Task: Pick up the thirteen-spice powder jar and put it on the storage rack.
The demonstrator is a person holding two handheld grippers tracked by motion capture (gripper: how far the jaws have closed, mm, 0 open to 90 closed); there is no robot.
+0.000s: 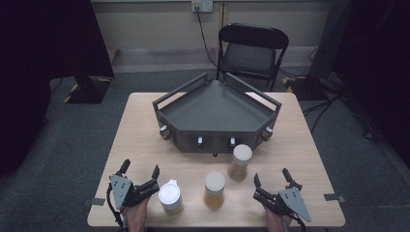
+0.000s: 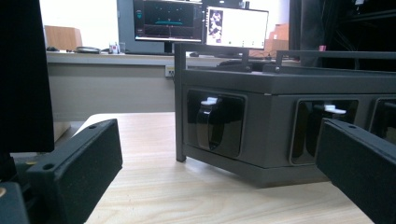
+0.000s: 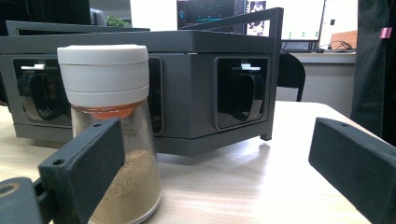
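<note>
Three glass spice jars with white lids stand on the wooden table in the high view: one (image 1: 170,197) at the front left, one (image 1: 214,190) in the middle, one (image 1: 240,162) close to the dark grey angular rack (image 1: 217,113). My left gripper (image 1: 140,167) rests open just left of the front-left jar, with nothing between its jaws. My right gripper (image 1: 270,175) is open to the right of the jars. In the right gripper view a jar (image 3: 109,140) of brown powder stands behind my left jaw, outside the right gripper (image 3: 217,140). The left gripper (image 2: 217,140) faces the rack (image 2: 280,121).
The rack's front faces hold black clips with white tabs (image 2: 210,100) (image 3: 247,67). A black folding chair (image 1: 251,50) stands behind the table. Monitors (image 2: 168,21) sit on a far desk. Bare tabletop (image 1: 140,130) lies left of the rack.
</note>
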